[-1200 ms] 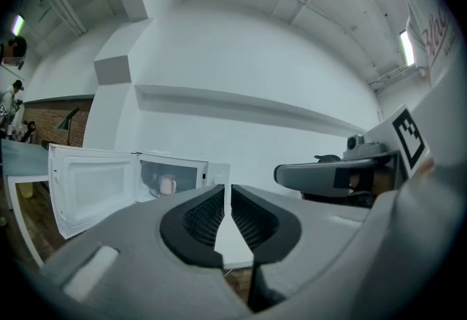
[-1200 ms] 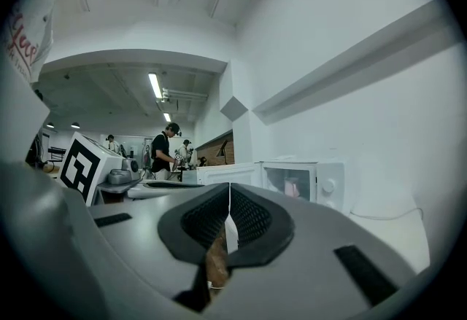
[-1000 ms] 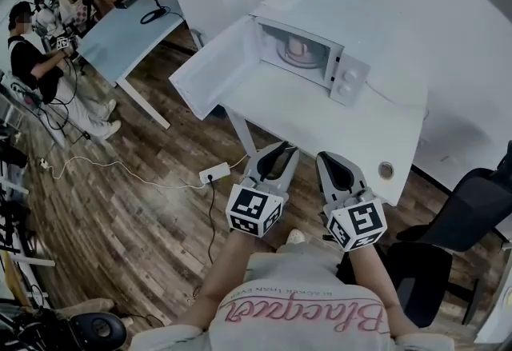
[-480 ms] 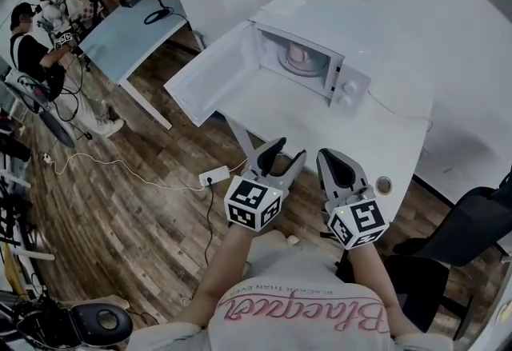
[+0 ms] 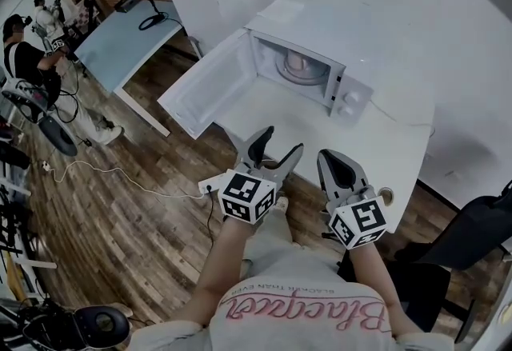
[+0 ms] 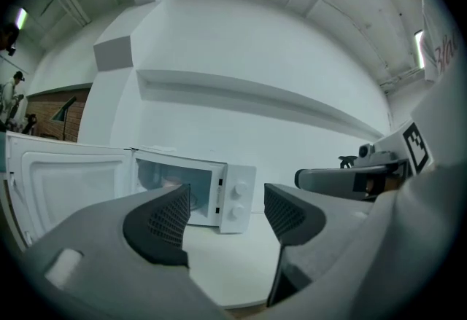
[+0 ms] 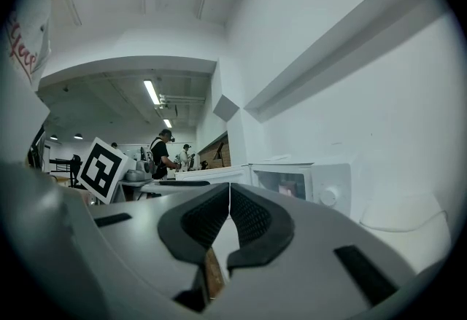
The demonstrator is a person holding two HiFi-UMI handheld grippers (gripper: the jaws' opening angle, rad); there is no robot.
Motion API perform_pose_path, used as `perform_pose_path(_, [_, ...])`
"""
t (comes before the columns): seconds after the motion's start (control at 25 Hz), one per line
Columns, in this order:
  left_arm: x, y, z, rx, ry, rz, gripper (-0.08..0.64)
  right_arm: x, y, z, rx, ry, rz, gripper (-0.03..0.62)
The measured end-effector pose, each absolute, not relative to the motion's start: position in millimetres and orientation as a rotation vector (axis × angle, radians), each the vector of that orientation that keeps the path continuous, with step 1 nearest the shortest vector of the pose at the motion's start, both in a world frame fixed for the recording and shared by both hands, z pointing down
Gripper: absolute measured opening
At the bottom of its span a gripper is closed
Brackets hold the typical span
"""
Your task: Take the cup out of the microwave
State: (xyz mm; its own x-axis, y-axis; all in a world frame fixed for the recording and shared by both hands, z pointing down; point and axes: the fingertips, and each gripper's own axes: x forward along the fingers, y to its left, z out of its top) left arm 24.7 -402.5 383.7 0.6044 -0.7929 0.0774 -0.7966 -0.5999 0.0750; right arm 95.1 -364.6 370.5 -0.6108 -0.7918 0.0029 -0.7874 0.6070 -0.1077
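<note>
We see even, bright, soft light with faint shadows; long ceiling strip lights (image 7: 152, 92) glow in the right gripper view. Both gripper views bend strongly, with dark round corners

Colours, microwave bench
White boxy microwave (image 5: 347, 89), white table (image 5: 364, 137), pale pink cup (image 5: 297, 63); brown wood-plank floor (image 5: 136, 213); grey left gripper (image 5: 279, 143) and grey right gripper (image 5: 331, 157), cubes black-and-white square-patterned.
</note>
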Motion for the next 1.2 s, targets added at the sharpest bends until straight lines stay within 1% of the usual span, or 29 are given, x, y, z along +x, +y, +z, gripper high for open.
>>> perform_pose_path(0.24, [11, -451, 391, 2.748, -1.406, 0.072, 0.302, 88, -406, 370, -1.398, 2.767, -0.146, 0.012])
perform_pose_path(0.48, [8, -502, 403, 2.766, -1.339, 0.131, 0.302, 77, -450, 367, -1.437, 2.759, -0.135, 0.012])
perform_pose_path(0.84, [1, -570, 416, 2.779, -1.271, 0.129, 0.302, 60, -509, 374, -1.491, 2.748, -0.154, 0.012])
perform_pose_path(1.2, [0, -624, 437, 2.759, -1.288, 0.175, 0.302, 56, -553, 385, -1.587, 2.703, -0.183, 0.012])
